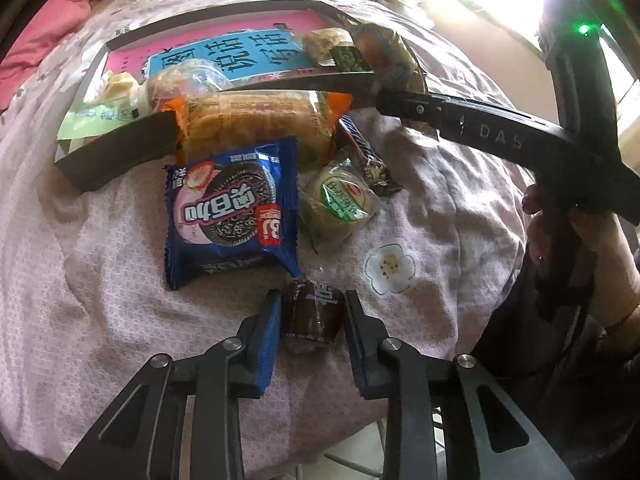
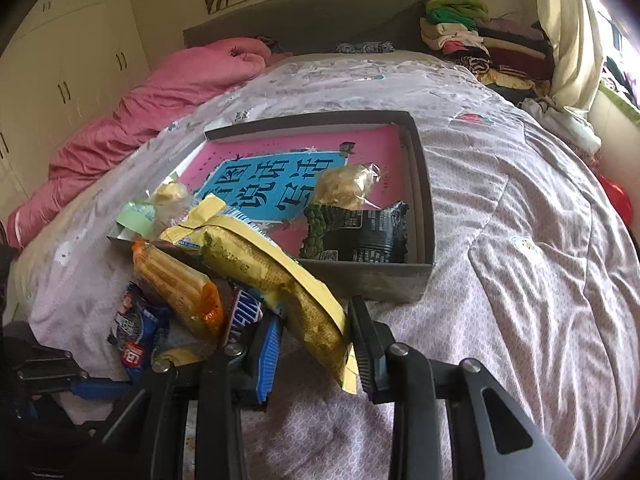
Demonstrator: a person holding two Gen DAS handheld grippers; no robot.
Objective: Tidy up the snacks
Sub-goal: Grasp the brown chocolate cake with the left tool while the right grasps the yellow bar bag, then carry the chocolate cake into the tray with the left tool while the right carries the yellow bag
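Observation:
My left gripper point(image 1: 313, 300) points down at the bed and is shut on a small brown wrapped snack point(image 1: 312, 312), with a pad pressed on each side. Beyond it lie a blue cookie packet point(image 1: 232, 208), a round green-labelled cake point(image 1: 340, 200), an orange biscuit pack point(image 1: 260, 124) and a dark candy bar point(image 1: 360, 144). My right gripper point(image 2: 316, 312) is shut on a yellow snack packet point(image 2: 280, 276), held above the bed near the front wall of the grey box point(image 2: 360, 276). Inside the box, on a pink book, lie a dark green packet point(image 2: 356, 232) and a pale clear-wrapped snack point(image 2: 348, 184).
A pink quilt point(image 2: 160, 96) is bunched at the bed's far left. Folded clothes point(image 2: 480, 40) are stacked at the headboard's right. A person's hand point(image 1: 600, 248) grips the right tool. The lilac bedspread point(image 2: 520, 240) stretches right of the box.

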